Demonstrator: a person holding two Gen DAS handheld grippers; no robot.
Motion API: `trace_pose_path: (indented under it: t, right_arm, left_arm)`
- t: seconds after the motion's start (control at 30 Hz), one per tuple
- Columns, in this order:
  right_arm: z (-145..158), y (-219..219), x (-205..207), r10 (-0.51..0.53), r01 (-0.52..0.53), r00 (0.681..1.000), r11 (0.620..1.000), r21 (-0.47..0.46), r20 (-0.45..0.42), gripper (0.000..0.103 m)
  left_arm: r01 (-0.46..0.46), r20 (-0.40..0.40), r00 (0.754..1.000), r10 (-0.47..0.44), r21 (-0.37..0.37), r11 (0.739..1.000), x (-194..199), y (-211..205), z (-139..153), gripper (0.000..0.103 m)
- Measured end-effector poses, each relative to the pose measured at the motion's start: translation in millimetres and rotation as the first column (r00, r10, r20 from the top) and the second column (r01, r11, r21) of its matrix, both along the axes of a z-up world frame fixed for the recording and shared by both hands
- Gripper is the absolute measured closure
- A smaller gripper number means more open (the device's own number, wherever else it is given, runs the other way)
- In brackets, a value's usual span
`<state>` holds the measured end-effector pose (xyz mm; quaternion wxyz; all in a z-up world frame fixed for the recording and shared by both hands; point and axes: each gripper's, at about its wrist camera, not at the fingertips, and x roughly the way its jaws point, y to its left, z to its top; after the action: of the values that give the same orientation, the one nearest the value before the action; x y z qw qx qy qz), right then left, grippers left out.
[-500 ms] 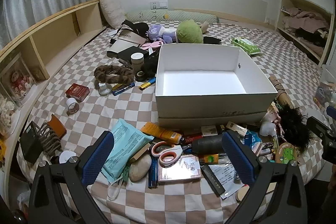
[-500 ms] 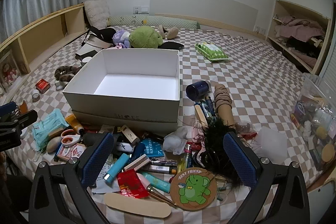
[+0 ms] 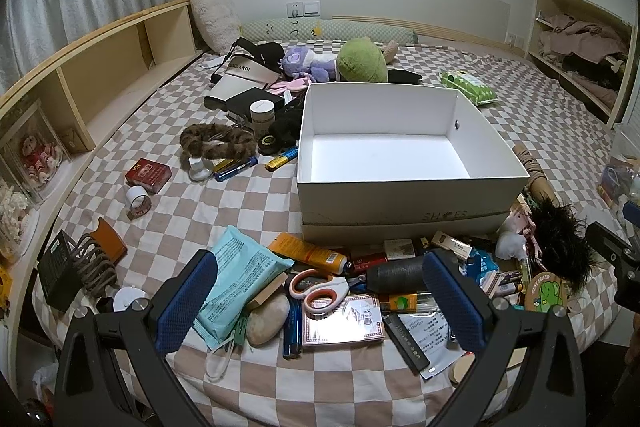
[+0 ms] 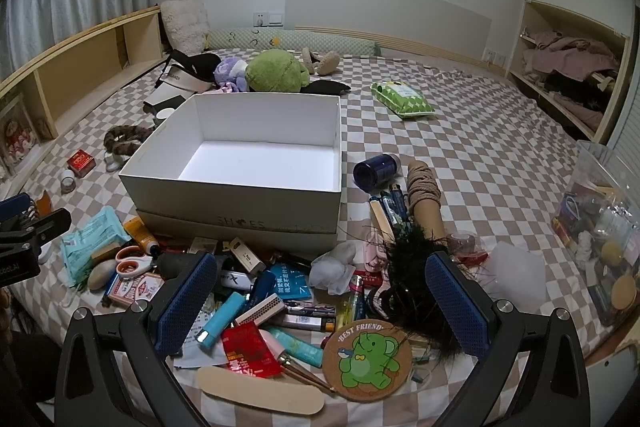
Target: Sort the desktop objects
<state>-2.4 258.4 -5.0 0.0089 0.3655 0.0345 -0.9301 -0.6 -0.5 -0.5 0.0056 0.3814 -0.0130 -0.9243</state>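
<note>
Item: open white cardboard shoebox, interior bare, standing mid-bed on the brown-and-white checked bedspread.

Clutter along its near wall: orange-handled white scissors lying on a pink card box; pale teal wet-wipe pack just left of them; orange tube touching the pack's far edge; smooth beige pebble at the pack's near corner; black cylinder right of the scissors.

Right-hand heap: round cork coaster with green elephant; black feather tuft overlapping its rim; light blue lighter; wooden tongue-shaped stick nearest the bed's edge.

Left gripper: blue-padded jaws spread wide above the scissors and card box, nothing held.

Right gripper: jaws likewise spread wide over the right-hand heap, nothing held.
</note>
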Motion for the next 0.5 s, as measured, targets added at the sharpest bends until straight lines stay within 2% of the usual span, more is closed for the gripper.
trace_pose_path:
  t: [0.5]
  right_arm:
    - [-1.6, 1.0, -0.4, -0.003, 0.003, 1.000, 1.000, 0.002, 0.002, 0.000]
  left_arm:
    - [0.003, 0.009, 1.000, -0.003, 0.001, 1.000, 1.4, 0.3, -3.7, 0.000]
